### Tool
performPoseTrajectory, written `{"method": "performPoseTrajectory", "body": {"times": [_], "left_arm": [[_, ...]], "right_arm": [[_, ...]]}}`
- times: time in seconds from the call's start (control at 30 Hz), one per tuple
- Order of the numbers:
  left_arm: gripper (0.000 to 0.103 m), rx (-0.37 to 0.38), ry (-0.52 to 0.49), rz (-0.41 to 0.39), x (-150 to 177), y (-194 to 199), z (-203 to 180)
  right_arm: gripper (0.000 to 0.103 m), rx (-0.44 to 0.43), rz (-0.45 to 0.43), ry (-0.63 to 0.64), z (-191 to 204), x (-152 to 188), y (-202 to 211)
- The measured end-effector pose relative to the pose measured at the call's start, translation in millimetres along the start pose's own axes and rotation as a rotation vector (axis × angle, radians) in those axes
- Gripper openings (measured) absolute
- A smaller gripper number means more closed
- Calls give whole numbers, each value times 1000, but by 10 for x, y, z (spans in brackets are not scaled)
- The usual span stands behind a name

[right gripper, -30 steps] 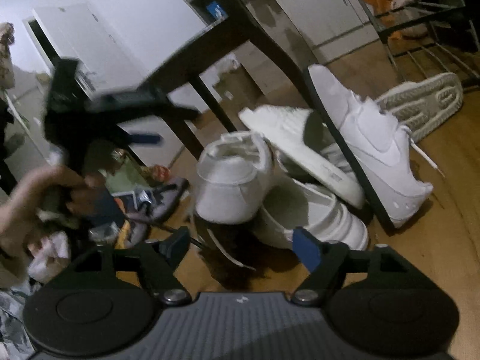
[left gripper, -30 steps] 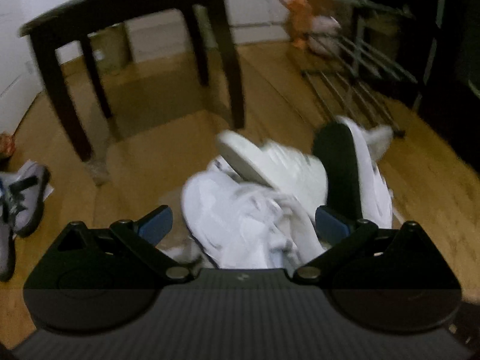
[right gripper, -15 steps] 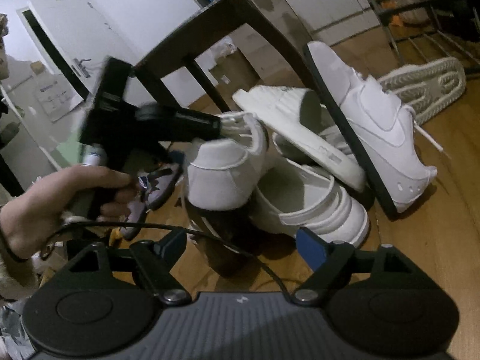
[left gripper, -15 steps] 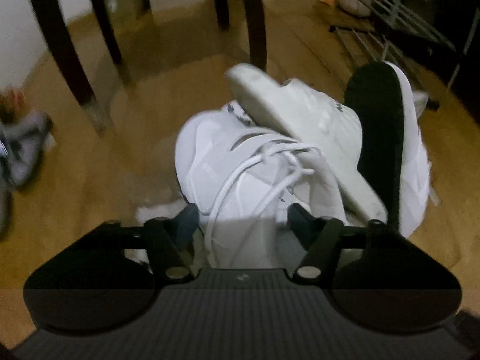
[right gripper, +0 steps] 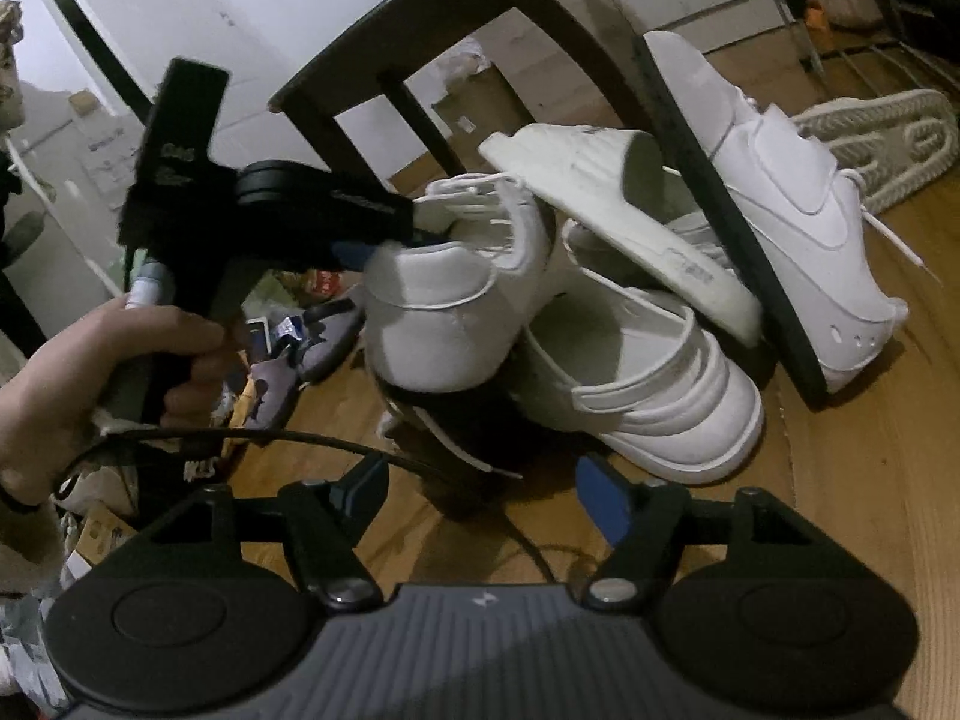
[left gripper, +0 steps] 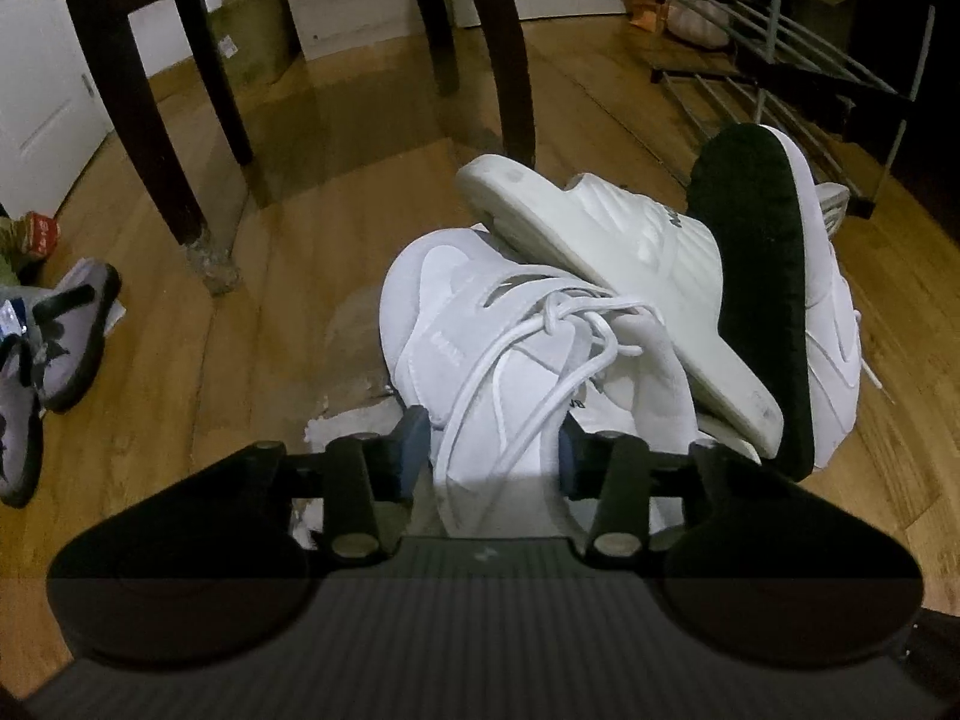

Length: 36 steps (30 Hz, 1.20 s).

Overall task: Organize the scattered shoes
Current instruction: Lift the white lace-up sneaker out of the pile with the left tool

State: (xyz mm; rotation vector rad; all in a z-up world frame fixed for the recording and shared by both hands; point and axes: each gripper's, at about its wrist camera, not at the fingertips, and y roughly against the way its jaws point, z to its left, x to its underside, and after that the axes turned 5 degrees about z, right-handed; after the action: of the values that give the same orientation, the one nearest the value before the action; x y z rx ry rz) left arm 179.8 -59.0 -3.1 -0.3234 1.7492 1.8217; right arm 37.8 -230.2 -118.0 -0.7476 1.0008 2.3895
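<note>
Left wrist view: a second ago the left gripper (left gripper: 495,441) was spread wide short of the pile; now its jaws have narrowed onto the tongue and laced collar of the white high-top sneaker (left gripper: 480,324), blue pads pressed against either side of it. By my reading the grasp is made and the shoe is ready to be lifted out of the heap, though it has not visibly left the floor (left gripper: 270,300).

Ahead of the jaws and to their right, a white slide sandal (left gripper: 606,252) lies across the sneaker's toe end, and a black-soled white sneaker (left gripper: 822,300) stands on edge just beyond it. These may shift or topple once the high-top is pulled free.

In the right wrist view the right gripper (right gripper: 480,498) hangs with jaws wide apart, holding nothing, just short of the pile. Directly ahead of it the high-top's heel (right gripper: 438,312) faces the camera, a white strapped shoe (right gripper: 654,390) lies to the right, and the left gripper (right gripper: 360,240) reaches in from the left.
</note>
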Motion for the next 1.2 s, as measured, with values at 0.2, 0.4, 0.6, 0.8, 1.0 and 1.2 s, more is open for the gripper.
{"method": "performPoseTrajectory", "body": {"times": [0.2,0.4,0.6,0.8,1.0,1.2], "left_arm": [[49,-41,-18,17,-166,-96,-47],[22,-115,-81,-78,-136,2,-122],[16,-100,-38,-134,-48,177,63],[15,-9,28,-178,160,601,283],[15,36,98,-200,629,956,596],[16,73,150,-219,1127,1314,974]], "right_arm": [[75,11,10,-25,-65,14,-15],[78,63,41,-39,-152,72,-101],[78,66,45,-89,-228,64,-94],[78,77,55,-111,-257,70,-125],[78,63,85,-135,-279,93,-214],[78,60,128,-146,-308,147,-326]]}}
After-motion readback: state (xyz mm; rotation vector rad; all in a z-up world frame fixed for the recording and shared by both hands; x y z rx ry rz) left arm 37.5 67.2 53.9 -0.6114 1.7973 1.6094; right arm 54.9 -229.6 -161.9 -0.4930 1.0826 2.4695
